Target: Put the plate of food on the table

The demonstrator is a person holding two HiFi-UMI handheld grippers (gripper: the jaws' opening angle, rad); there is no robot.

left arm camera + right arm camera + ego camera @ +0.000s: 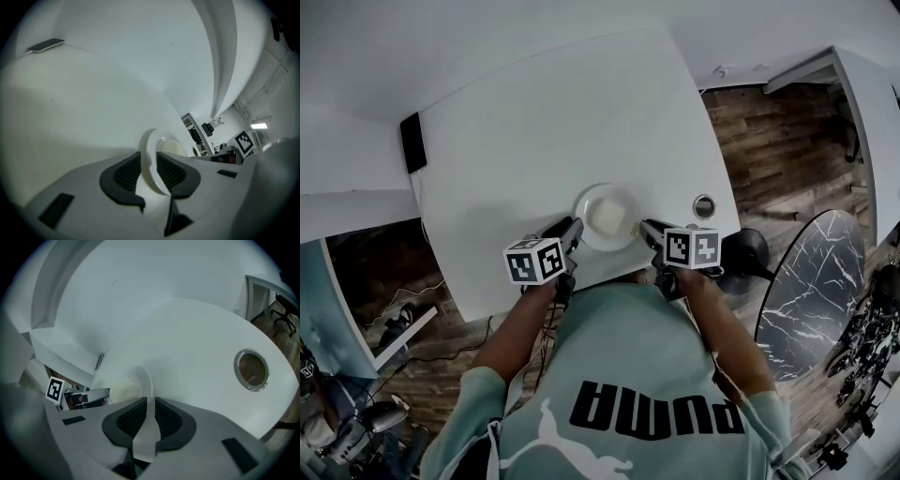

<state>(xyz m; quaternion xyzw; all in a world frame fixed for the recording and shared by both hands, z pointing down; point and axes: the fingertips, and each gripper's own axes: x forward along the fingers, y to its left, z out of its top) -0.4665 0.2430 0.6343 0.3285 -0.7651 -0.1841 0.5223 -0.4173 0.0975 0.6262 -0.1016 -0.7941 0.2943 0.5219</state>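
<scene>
Left tool [575, 228] clamped on the left rim of the plate [592, 193], pale food [609, 218] aboard, over the near edge of the white table [553, 122], right tool [647, 228] pinching the right rim: best, I'd say, to lower both sides level and release only once it sits flat.
</scene>
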